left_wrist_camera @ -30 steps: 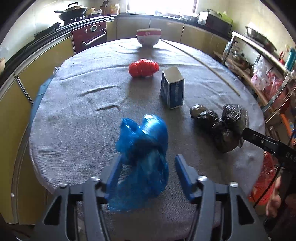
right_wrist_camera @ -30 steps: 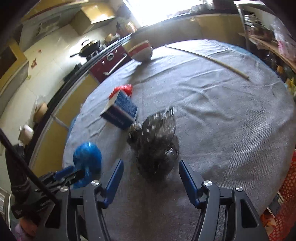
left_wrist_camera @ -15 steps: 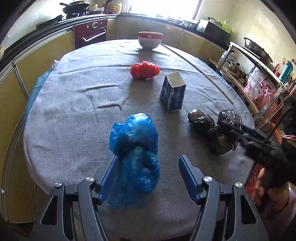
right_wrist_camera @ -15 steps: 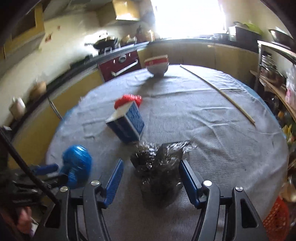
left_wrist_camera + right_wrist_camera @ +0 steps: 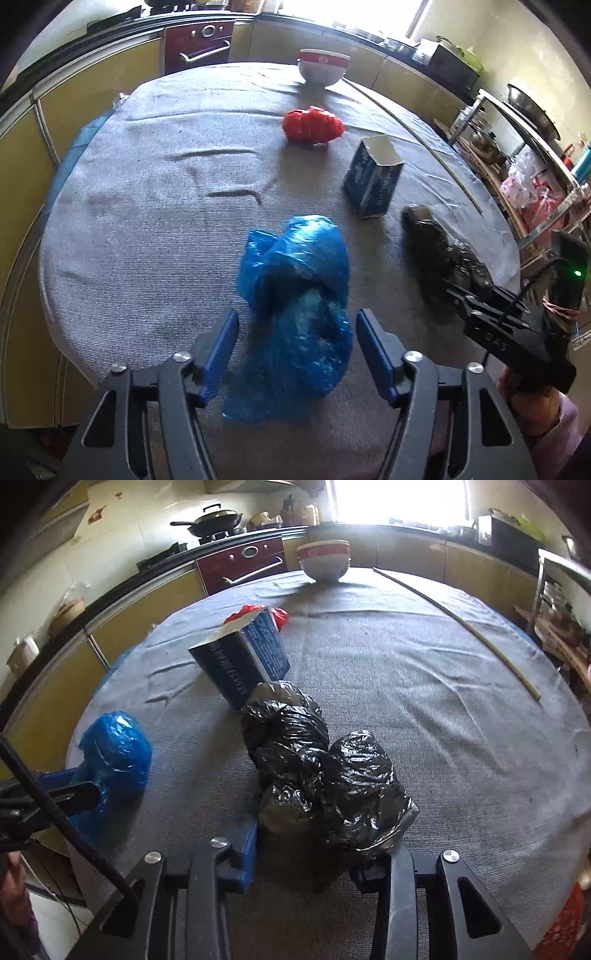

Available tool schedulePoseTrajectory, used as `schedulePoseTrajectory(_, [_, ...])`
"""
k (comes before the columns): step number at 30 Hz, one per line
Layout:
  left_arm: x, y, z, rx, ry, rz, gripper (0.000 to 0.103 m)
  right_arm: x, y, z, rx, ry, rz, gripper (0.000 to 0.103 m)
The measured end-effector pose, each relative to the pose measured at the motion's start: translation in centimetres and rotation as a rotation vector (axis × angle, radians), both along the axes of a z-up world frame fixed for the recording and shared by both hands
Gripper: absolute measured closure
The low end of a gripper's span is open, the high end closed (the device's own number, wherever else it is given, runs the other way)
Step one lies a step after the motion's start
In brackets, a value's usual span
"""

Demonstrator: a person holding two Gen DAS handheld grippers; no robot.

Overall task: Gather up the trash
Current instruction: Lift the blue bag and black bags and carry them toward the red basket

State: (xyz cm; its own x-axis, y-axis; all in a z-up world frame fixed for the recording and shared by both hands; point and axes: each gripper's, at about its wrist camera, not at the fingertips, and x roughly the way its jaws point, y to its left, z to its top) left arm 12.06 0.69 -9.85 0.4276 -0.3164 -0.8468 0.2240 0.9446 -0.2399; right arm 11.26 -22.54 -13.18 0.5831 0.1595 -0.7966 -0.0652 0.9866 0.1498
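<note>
A crumpled blue plastic bag [image 5: 295,310] lies on the grey table between the open fingers of my left gripper [image 5: 295,332]; it also shows in the right wrist view [image 5: 114,753]. A crumpled black plastic bag [image 5: 321,775] lies between the fingers of my right gripper [image 5: 317,834], whose jaws stand open around its near end and touch it. The black bag also shows in the left wrist view [image 5: 443,258]. A blue carton [image 5: 373,181] and a red bag [image 5: 312,124] lie farther back.
A red-and-white bowl [image 5: 323,70] stands at the table's far edge. A long thin stick [image 5: 458,624] lies across the right side. The grey tablecloth [image 5: 147,206] has folds at the left. A metal rack [image 5: 535,155] and kitchen counters surround the table.
Both grippers have moved forward over their bags. The black bag now sits deep between the right fingers, which have narrowed. The left fingers stay open around the blue bag.
</note>
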Motion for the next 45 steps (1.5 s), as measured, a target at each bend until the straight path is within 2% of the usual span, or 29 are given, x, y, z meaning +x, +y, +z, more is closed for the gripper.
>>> schedulePoseTrajectory(5, [0.4,0.0,-0.4,-0.016,0.022,0.008,0.062,-0.1,-0.9,0.1,0.047,-0.007,-0.015,0.065])
schedulePoseTrajectory(8, [0.2,-0.6,0.1,0.007,0.0,0.003,0.064,-0.6,-1.3,0.3,0.065,-0.017,-0.021,0.066])
schedulePoseTrajectory(24, [-2.0,-3.8,3.5,0.073,-0.118,-0.06,0.064,-5.2,-3.8,3.3,0.16,-0.092,-0.061,0.066])
schedulePoseTrajectory(32, [-3.2,-5.9,5.0,0.166,-0.187,-0.083,0.064,-7.5,-4.4,4.8,0.173,-0.123,-0.065,0.066])
schedulePoseTrajectory(37, [-3.8,-7.2,5.3,0.208,-0.211,-0.101,0.064,-8.7,-5.2,5.6,0.181,-0.138,-0.082,0.066])
schedulePoseTrajectory(45, [-4.8,-9.3,5.3,0.227,-0.218,-0.153,0.064,-10.8,-6.6,5.8,0.184,-0.14,-0.105,0.066])
